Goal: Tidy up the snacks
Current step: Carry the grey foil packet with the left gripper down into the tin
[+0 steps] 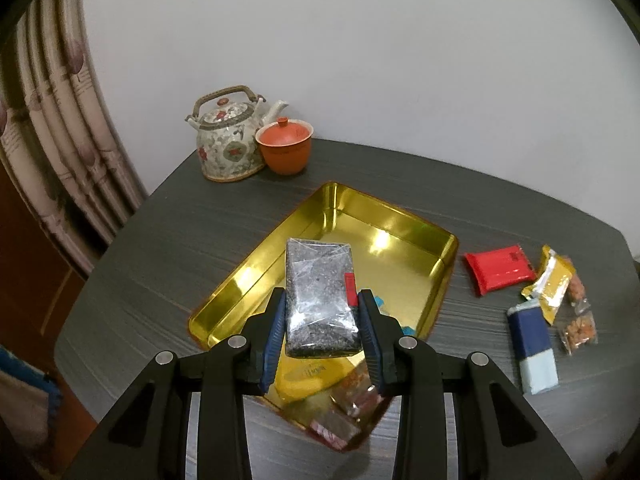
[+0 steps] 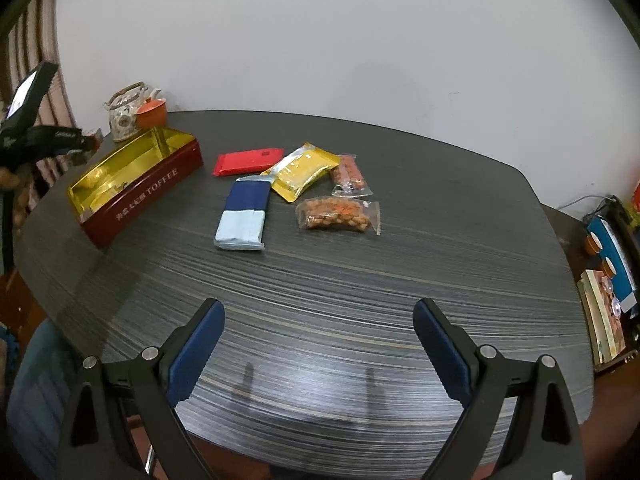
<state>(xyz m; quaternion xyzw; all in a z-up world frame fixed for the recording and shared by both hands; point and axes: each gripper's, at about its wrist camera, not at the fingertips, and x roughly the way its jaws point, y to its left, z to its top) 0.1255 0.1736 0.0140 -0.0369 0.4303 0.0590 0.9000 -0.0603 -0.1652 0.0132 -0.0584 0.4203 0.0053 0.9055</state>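
Note:
My left gripper [image 1: 322, 300] is shut on a clear packet of dark seeds [image 1: 320, 296] and holds it above the gold tin tray [image 1: 256, 256]. Other packets lie in the tray's near end, partly hidden. On the table right of the tray lie a red packet [image 1: 500, 268], a yellow packet [image 1: 550, 284], a blue and pale blue packet [image 1: 532, 344] and two clear nut packets [image 1: 580, 330]. The right wrist view shows the tray [image 2: 132, 200], the red packet [image 2: 248, 162], the yellow packet [image 2: 302, 172], the blue packet [image 2: 244, 212] and the nut packets [image 2: 338, 214]. My right gripper [image 2: 318, 316] is open and empty over the near table.
A floral teapot [image 1: 226, 140] and an orange lidded cup [image 1: 285, 148] stand at the table's far left corner by the wall. A curtain [image 1: 60, 120] hangs at the left. A low shelf with books and cups [image 2: 608, 272] stands past the table's right edge.

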